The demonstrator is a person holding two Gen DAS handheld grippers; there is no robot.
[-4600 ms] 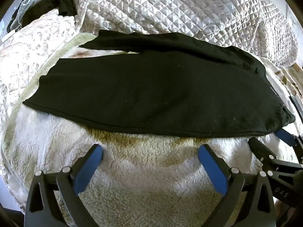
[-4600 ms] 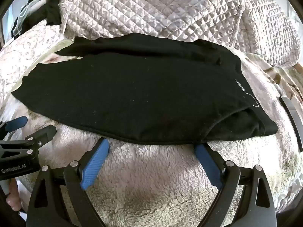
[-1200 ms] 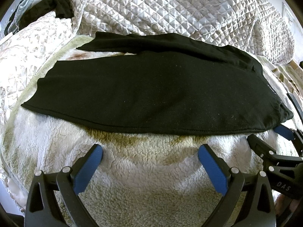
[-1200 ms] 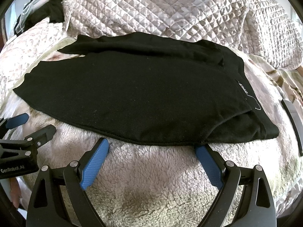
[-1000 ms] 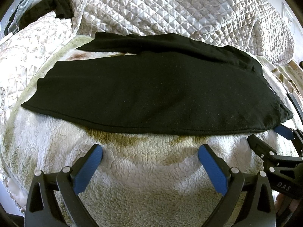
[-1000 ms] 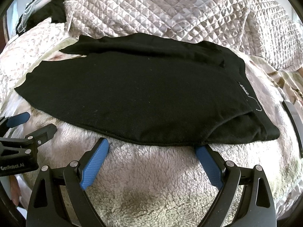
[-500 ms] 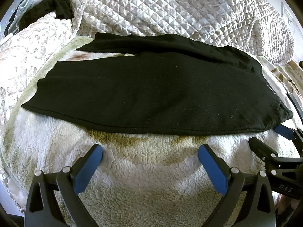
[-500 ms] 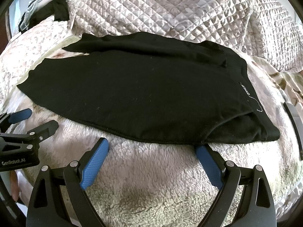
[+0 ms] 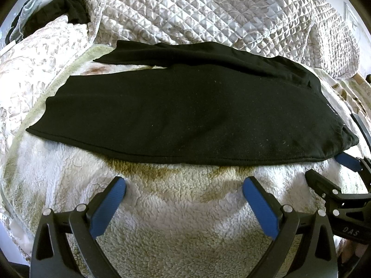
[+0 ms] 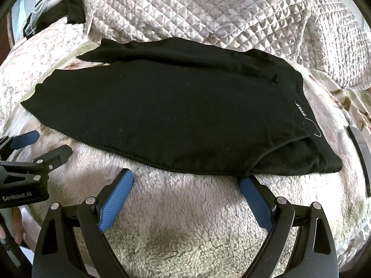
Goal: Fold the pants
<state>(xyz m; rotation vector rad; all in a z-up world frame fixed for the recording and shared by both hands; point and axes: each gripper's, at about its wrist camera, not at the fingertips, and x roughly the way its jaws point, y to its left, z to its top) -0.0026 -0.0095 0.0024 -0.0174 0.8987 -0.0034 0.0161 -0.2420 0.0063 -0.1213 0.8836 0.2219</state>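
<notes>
Black pants [image 9: 185,111] [image 10: 167,111] lie flat across a fleecy cream blanket [image 9: 180,220] [image 10: 185,227], waistband to the right, legs stretched left, one leg lying over the other. My left gripper [image 9: 184,185] hangs open just short of the pants' near edge, its blue pads empty. My right gripper [image 10: 185,178] is open too, with its right pad touching the near hem by the waistband. Each gripper shows at the side of the other's view: the right gripper [image 9: 329,171] and the left gripper [image 10: 46,143].
A quilted grey-white bedspread [image 9: 208,11] [image 10: 208,11] is heaped behind the pants. Dark clothing [image 9: 58,14] lies at the far left corner. A dark flat strip [image 10: 359,153] lies on the blanket at the right. A hand [image 10: 16,222] shows at the lower left.
The right wrist view has shifted slightly, so the pants and the left gripper sit a bit further right in it. The pants lie as before and both grippers stay open.
</notes>
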